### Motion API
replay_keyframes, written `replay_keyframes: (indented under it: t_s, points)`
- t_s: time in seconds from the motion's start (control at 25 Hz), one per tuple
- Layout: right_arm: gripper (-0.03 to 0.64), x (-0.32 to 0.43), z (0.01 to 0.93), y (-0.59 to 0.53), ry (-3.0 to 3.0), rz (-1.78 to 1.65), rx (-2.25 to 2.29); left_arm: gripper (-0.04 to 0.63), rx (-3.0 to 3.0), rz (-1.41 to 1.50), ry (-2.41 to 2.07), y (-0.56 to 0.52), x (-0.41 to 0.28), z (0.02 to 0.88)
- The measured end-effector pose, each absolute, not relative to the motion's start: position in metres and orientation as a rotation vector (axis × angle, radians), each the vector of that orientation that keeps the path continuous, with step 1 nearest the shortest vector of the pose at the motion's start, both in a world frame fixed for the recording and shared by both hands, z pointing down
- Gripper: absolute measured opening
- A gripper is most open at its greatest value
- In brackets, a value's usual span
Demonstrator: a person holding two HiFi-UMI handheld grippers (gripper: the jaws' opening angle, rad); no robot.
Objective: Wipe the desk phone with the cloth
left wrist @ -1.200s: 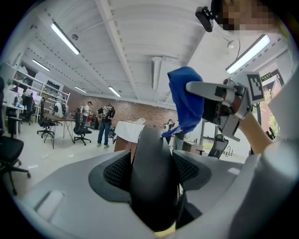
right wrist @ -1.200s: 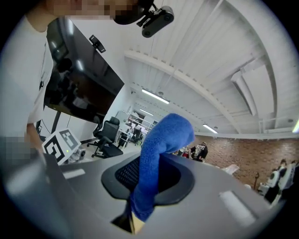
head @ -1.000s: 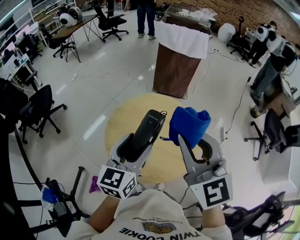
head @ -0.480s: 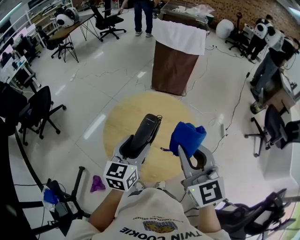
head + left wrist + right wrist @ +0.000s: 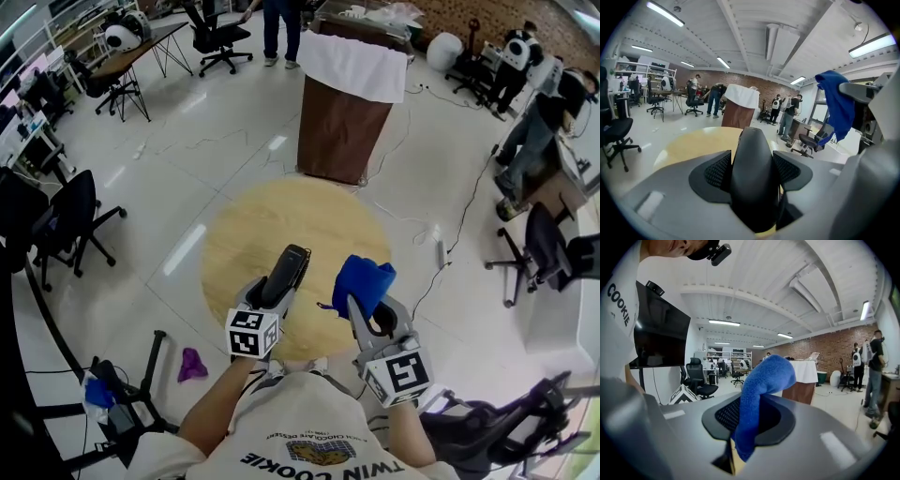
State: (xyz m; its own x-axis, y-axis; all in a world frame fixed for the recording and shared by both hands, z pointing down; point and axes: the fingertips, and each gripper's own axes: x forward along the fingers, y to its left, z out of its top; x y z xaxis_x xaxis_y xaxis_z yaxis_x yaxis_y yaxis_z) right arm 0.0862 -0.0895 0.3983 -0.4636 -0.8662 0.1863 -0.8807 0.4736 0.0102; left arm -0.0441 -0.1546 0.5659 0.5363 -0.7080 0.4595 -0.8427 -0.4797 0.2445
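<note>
The left gripper (image 5: 272,294) is clamped on a smooth, glossy black phone handset (image 5: 753,173), which is curved and narrows toward its far end, and holds it above the round wooden table (image 5: 246,225). The right gripper (image 5: 371,306) pinches a bright blue, nubby cloth (image 5: 761,380). The cloth is bunched and flops over the gripper's jaws, near the handset but apart from it.

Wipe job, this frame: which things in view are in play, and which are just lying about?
In play:
black desk-phone handset, clamped in the left gripper
blue terry cloth, clamped in the right gripper
round wooden table

Lying about:
brown stand under a white sheet
purple rag on the floor
black office chair at left
</note>
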Motion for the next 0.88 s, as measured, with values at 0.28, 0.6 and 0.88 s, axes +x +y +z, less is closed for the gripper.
replay_keyframes:
  t_s: [0.28,0.6,0.88]
  points:
    - [0.061,0.086,0.421,-0.089,-2.525,0.209,1.507,0.272,2.245,0.552,-1.256,-0.165,-0.050,0.613]
    - [0.061,0.080,0.437,-0.089,-2.523,0.257,1.468,0.272,2.168,0.630,-1.269,-0.162,-0.054,0.644]
    - [0.061,0.074,0.446,-0.087,-2.516,0.286,1.450,0.275,2.146,0.696,-1.281,-0.158,-0.059,0.662]
